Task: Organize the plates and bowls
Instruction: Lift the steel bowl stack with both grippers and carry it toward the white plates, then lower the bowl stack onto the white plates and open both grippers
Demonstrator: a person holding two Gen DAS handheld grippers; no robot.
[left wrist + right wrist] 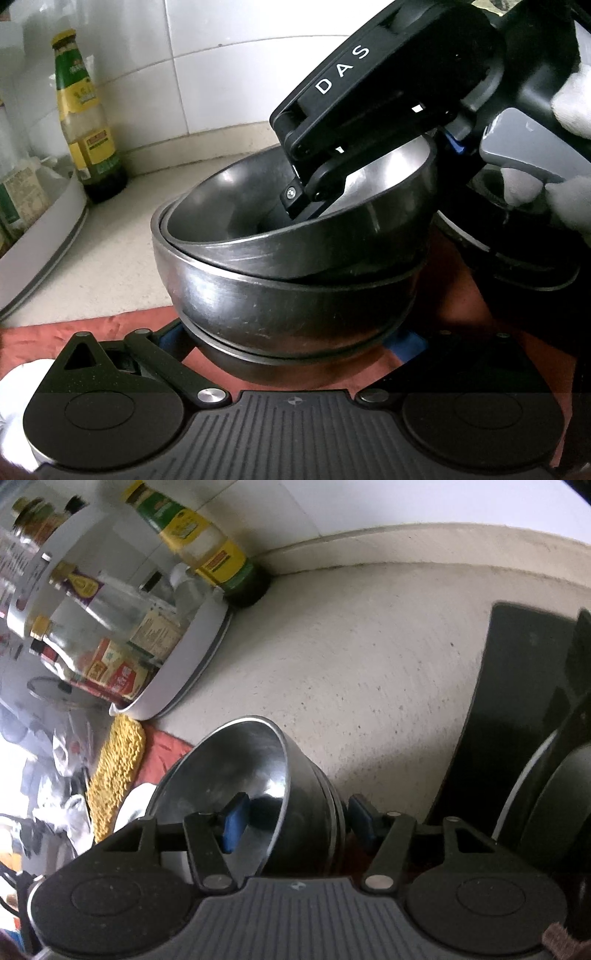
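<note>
I am nesting the top steel bowl (295,236) into the bowl stack (288,314) on the desk (110,251). My right tool (291,821) straddles its rim without pinching (blue pads apart), my left tool (291,341) spread around the stack's base. Next: withdraw the right, letting it settle level.

Left gripper (291,341): held low and level, fingers set wide apart, one blue pad on each side of the bottom bowl (295,354) of the stack, contact not discernible.

Right gripper (295,821): tilted steeply downward from the upper right in the left wrist view, fingers (233,823) spread; one blue pad inside the top bowl (236,775), the other outside its wall, with gaps visible at both.

Right hand (570,147): white-gloved, wrapped on the handle, fingers at the grey trigger.
</note>
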